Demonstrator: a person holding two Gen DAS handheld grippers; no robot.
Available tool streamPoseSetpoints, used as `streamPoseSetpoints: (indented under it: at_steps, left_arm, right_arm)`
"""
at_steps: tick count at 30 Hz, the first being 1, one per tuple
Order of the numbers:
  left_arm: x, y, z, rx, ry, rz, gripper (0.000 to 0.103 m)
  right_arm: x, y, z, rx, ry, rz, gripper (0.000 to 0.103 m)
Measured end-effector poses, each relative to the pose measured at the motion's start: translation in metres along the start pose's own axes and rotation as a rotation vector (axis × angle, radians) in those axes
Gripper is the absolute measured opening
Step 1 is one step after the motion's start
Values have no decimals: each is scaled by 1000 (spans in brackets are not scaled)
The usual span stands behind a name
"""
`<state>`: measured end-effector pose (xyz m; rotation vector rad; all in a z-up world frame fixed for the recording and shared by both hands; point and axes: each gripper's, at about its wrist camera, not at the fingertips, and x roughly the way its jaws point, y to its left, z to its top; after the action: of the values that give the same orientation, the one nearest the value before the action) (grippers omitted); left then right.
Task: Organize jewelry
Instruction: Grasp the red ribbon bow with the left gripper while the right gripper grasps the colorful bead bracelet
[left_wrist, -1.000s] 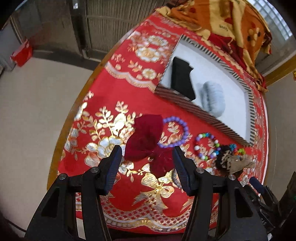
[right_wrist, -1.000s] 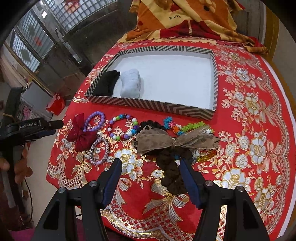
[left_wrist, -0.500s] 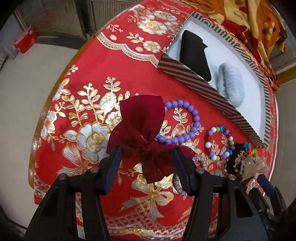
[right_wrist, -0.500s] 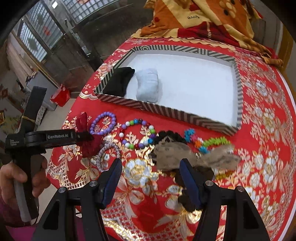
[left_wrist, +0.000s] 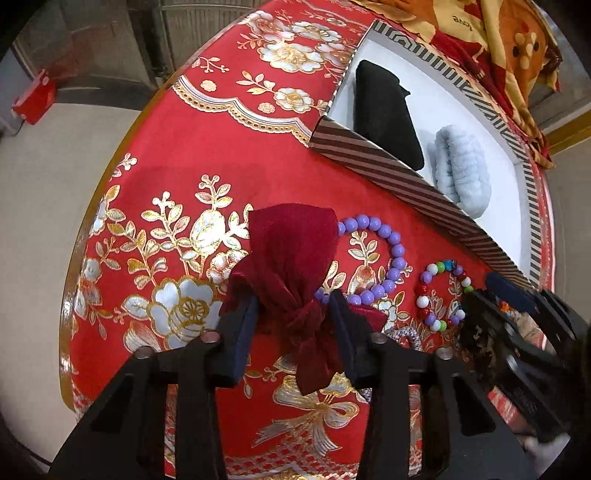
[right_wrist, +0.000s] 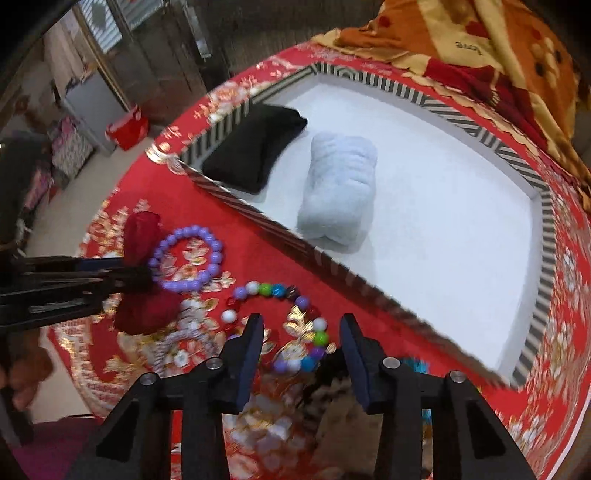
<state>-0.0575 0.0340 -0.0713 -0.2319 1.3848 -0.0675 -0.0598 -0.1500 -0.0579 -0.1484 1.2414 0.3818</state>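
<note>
The dark red velvet bow (left_wrist: 291, 258) is lying on the red floral worktop (left_wrist: 229, 147), beside the purple bead bracelet (left_wrist: 373, 254). The left claw (left_wrist: 291, 314) has just been closing, and its jaws are clamping the bow's knot. The right claw (right_wrist: 301, 343), jaws also closing but apart, is hovering over the multicoloured bead bracelet (right_wrist: 280, 325), gripping nothing. The striped tray (right_wrist: 546, 229) is holding black and pale blue pieces.

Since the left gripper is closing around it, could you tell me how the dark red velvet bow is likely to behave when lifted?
The red velvet bow is soft fabric, so its loops will probably droop. Pinched at the knot by the left gripper, it should lift easily and looks light.
</note>
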Motion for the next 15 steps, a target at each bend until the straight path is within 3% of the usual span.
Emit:
streamPoseSetpoints:
  at_steps: [4, 8, 15]
  left_arm:
    - [0, 5, 5, 32, -2, 1, 22]
    - [-5, 10, 1, 33, 0, -9, 18]
    - [-38, 11, 2, 46, -62, -16, 18]
  right_arm:
    - [16, -5, 3, -20, 36, -4, 30]
    - [15, -7, 4, -32, 13, -4, 9]
    - [-15, -11, -2, 19, -63, 67, 9]
